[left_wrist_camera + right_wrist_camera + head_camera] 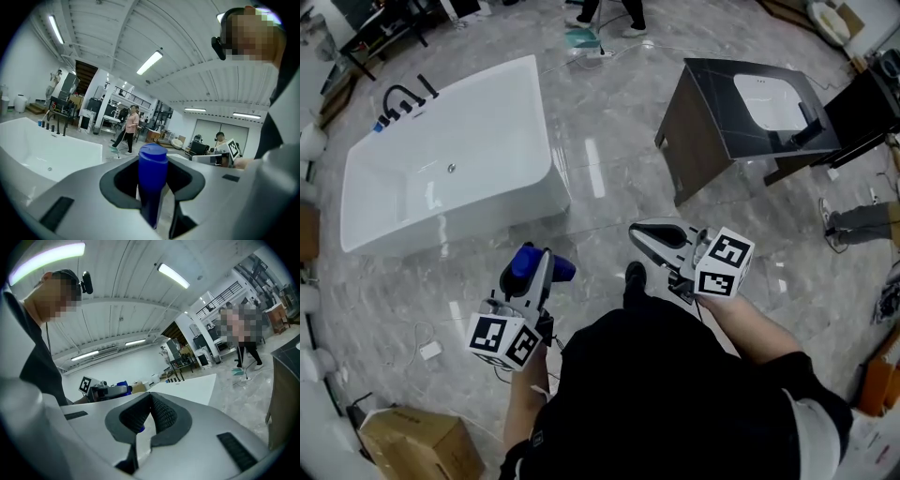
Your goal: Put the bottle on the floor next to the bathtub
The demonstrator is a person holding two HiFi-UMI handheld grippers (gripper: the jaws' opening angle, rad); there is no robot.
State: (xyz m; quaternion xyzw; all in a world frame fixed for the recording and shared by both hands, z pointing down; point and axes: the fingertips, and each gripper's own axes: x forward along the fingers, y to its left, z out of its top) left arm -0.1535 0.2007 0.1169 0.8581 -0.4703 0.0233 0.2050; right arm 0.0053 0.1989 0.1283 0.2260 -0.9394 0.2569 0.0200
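At left, the white bathtub stands on a glossy floor. The strip of floor along its near wall, where the task wants the bottle, is bare. We hold that blue bottle up off the floor in the left claw, near the tub's near corner but apart from it. The left gripper view shows the jaws clamped on its body, with the cap rising above the pads. To the right, the right claw is empty, its jaws pressed together, and it points toward the gap between the tub and the dark cabinet further right. The set-down has not begun, and we judge most of the risk lies there. The bottle looks tall and narrow, and the polished floor offers little grip. If the bottle is let go while tilted or short of the floor, it would likely tip and roll away from the tub. Lowering it too close to the tub could knock it against the tub's wall. The pads grip only a short band of the smooth body, so a quick swing downward could let it slide through. With the right claw closed, we have nothing ready to steady the bottle.
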